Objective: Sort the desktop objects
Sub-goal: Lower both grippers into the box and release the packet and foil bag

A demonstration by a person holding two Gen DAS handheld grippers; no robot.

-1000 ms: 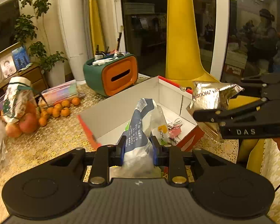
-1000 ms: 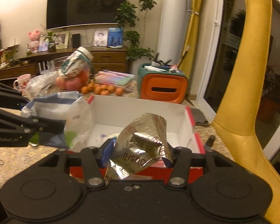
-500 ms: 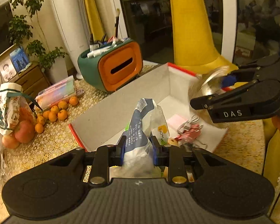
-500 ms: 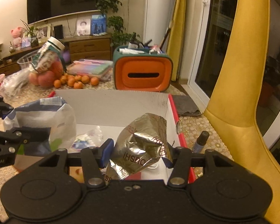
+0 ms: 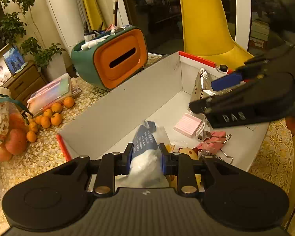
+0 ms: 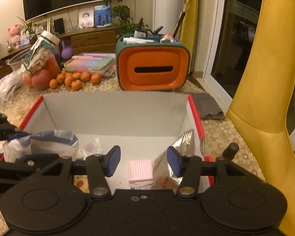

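The left gripper [image 5: 145, 157] is clamped on one blue-and-white plastic bag [image 5: 145, 153], holding it over the near left part of the one open box [image 6: 116, 110], a white carton with red edges on the table [image 5: 82, 102]. The right gripper [image 6: 143, 160] hangs over the box's right half with its fingers apart and nothing between them; in the left wrist view it reaches in from the right, tilted down toward the box floor. Below it, inside the box, lie one pink ribbed pad [image 6: 140, 170], one silver foil packet [image 5: 203, 87] leaning against the right wall, one white cable [image 5: 203, 126] and pink binder clips [image 5: 216, 139] whose number I cannot tell. Just outside the right wall stands one black marker [image 6: 231, 149]. Beyond the far wall sits one green-and-orange organiser [image 6: 152, 66] stuffed with pens. To its left lie one pink plastic case [image 6: 90, 64], about ten small oranges [image 6: 74, 78] and one bag of apples [image 6: 39, 66].
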